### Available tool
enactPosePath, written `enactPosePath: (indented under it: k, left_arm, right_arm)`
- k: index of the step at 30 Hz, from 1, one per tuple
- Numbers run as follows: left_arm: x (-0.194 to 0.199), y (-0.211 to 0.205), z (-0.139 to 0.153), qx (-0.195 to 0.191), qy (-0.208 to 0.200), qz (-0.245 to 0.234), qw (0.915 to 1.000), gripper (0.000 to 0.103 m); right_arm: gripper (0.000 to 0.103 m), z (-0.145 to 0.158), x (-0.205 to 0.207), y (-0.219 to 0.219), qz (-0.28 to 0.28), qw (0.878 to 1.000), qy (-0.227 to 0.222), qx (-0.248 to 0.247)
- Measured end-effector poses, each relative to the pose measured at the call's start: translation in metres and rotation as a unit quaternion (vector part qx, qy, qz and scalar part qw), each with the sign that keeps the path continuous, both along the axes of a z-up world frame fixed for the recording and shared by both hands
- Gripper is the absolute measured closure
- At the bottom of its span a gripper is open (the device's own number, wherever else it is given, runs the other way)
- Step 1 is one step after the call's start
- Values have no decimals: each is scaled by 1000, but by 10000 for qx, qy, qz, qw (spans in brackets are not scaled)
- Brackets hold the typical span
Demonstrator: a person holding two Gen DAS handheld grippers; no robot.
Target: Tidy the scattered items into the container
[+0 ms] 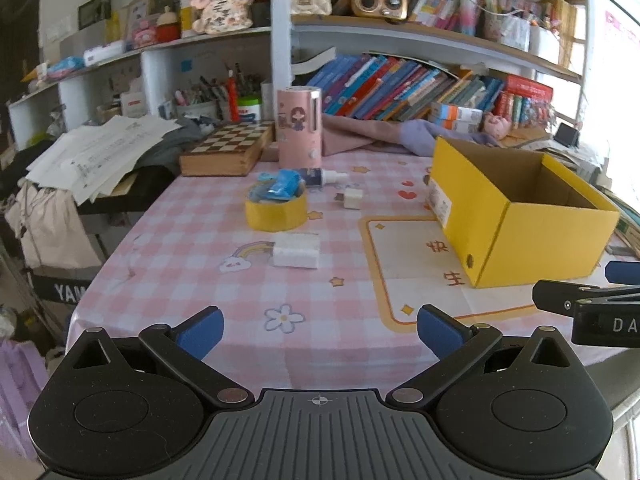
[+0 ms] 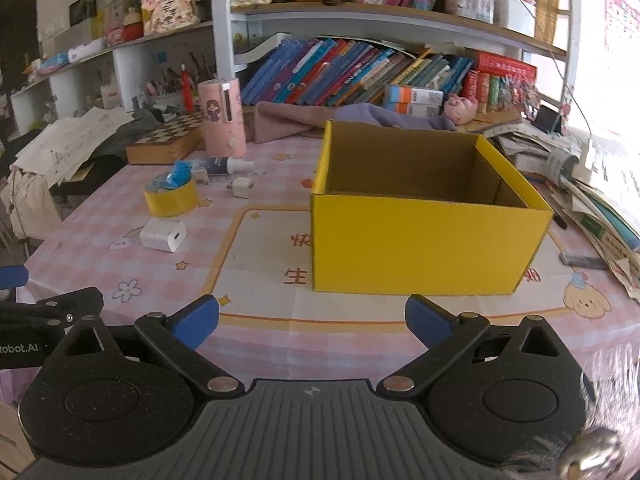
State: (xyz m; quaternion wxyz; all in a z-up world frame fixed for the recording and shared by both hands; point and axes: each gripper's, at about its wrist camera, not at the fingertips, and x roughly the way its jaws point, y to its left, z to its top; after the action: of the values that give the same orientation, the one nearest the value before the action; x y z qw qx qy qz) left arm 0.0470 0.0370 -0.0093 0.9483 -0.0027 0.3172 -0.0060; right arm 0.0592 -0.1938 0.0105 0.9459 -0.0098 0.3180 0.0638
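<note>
Pink checked tablecloth (image 2: 256, 280); yellow box (image 2: 424, 248) open, interior floor hidden.

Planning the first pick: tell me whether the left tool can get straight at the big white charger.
Probably yes. The left tool is open, and only bare tablecloth lies between it and the white charger; the tape roll sits behind.

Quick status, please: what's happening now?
Left gripper and right gripper open, empty. Tape roll, chargers, bottle outside yellow box. Nothing blocking.
</note>
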Motion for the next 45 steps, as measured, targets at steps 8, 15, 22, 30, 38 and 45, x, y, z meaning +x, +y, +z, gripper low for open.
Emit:
enactPosePath:
  k: [8,15,22,30,38,45]
  left_arm:
    - [-1,14,-2,-29,25,244,9997,0]
    - [-1,22,-3,56,12,345,9994,0]
    - [4,31,-5,136,-3,445,9989,0]
    - [24,42,-8,191,-9,459,9988,0]
    - [58,46,-18,131,144,239,9995,0]
    - [97,42,-25,195,270,-62,9994,1]
  right_arm:
    - [6,2,6,20,383,9991,-129,-130]
    - [11,4,11,33,550,9980,-273,-127]
    - [18,6,21,49,808,9959,-398,-19]
    - [24,6,48,73,1127,9928,-411,-23]
    - [24,1,83,91,1267,9916,-233,-122]
    - [24,-5,130,98,1153,9933,67,-104]
